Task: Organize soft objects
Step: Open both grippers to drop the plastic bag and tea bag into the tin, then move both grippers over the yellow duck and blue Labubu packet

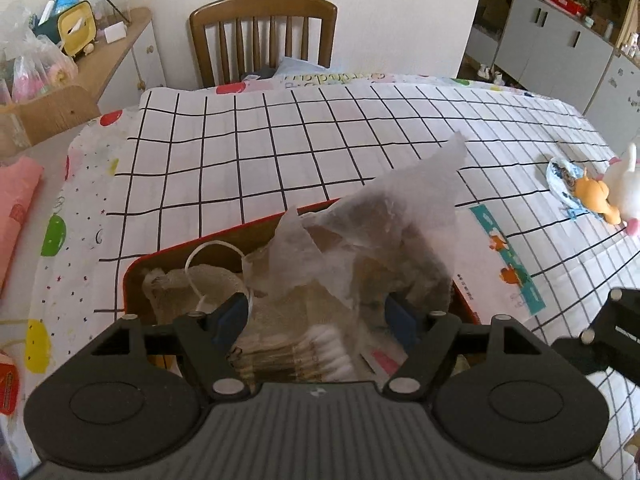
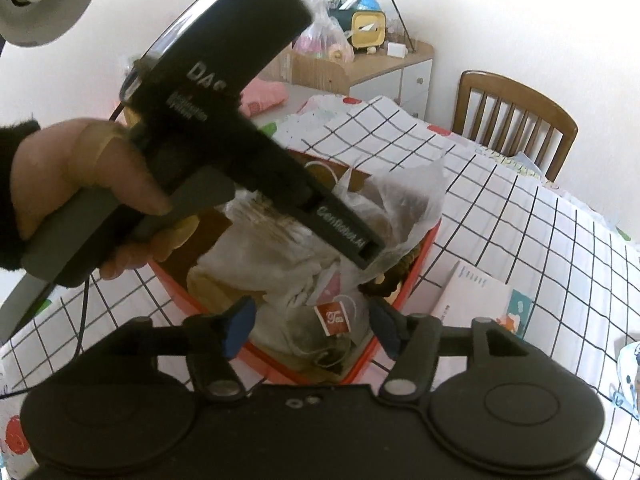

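Grid-patterned tablecloth (image 1: 320,140) on table; wooden chair (image 1: 262,36) behind. Red box (image 2: 404,280) holds clear bag (image 1: 400,216) and tea bag (image 2: 334,318). Left gripper (image 1: 320,312) and right gripper (image 2: 312,326), tongs apart, angled down over box. Plush toys (image 1: 612,192) far right of box.

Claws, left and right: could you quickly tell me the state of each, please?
Left claw: open, holding nothing, above the red box.
Right claw: open, holding nothing, over the tea bag.
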